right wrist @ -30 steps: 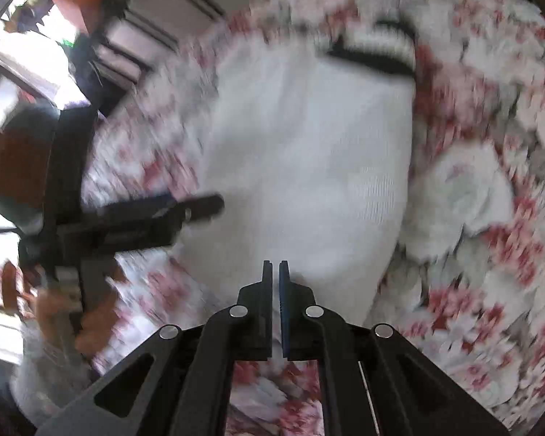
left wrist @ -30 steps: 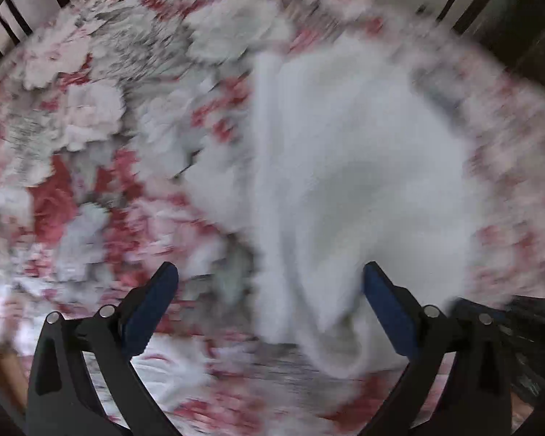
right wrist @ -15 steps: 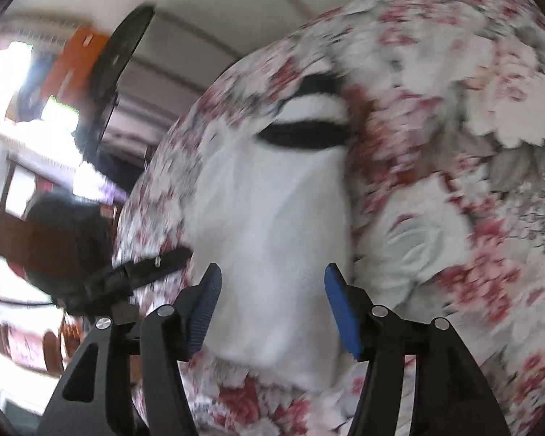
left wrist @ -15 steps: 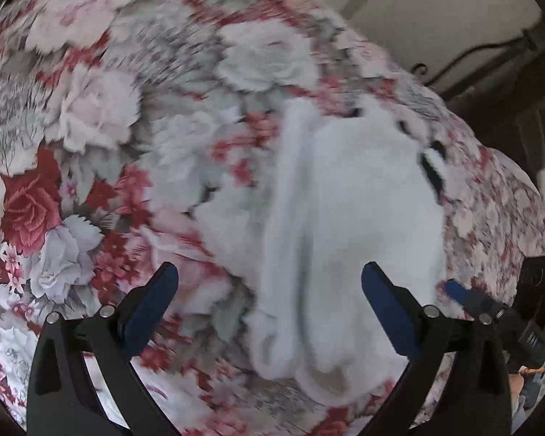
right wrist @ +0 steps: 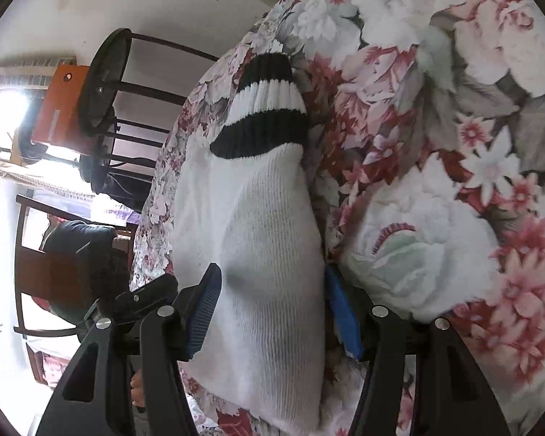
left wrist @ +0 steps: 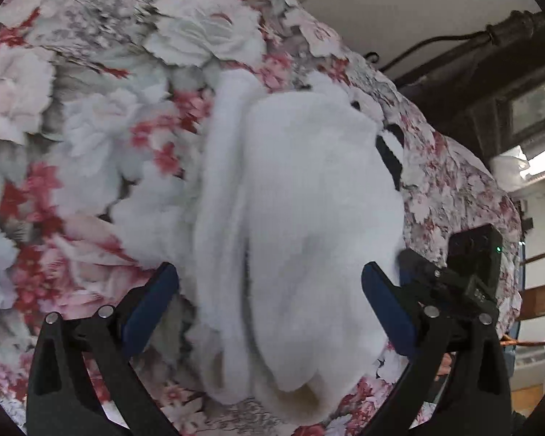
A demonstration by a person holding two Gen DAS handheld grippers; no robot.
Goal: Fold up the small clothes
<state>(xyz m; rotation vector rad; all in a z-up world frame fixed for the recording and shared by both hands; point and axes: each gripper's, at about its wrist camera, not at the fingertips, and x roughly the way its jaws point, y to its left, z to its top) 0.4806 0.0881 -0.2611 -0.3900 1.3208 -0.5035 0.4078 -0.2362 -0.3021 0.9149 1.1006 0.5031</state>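
A: So, what are the jaws doing?

B: Both pairs stand wide and grip nothing. The left gripper (left wrist: 270, 298) has the sock (left wrist: 309, 218) lying between its blue pads (left wrist: 150, 301), toe end nearest and the body running away ahead. A second layer or fold (left wrist: 221, 218) of white knit lies along the inner side, toward the left pad.

A: And the right?

B: The right gripper (right wrist: 272, 312) straddles the same sock (right wrist: 258, 254) from the other side. Its pads (right wrist: 203, 309) sit just beside the two edges of the knit, possibly brushing them; I cannot tell. Ahead of the jaws the sock narrows to the striped cuff (right wrist: 263, 112), black and white bands, far end.

A: Why flat like that?

B: My guess is it is laid out straight on the floral cloth (right wrist: 454, 145) so that one end can be carried over the other. Jaws open across the width would suit pinching an edge.

A: Anything beyond?

B: In the left view the right gripper's black body (left wrist: 454, 272) shows past the right pad, near the sock's edge. Past the cloth's rim in the right view stand a dark stool (right wrist: 105, 83) and an orange box (right wrist: 54, 109), well apart from the work.

A: Progress?

B: Early, I judge: the sock looks partly doubled lengthwise, no tidy fold yet.
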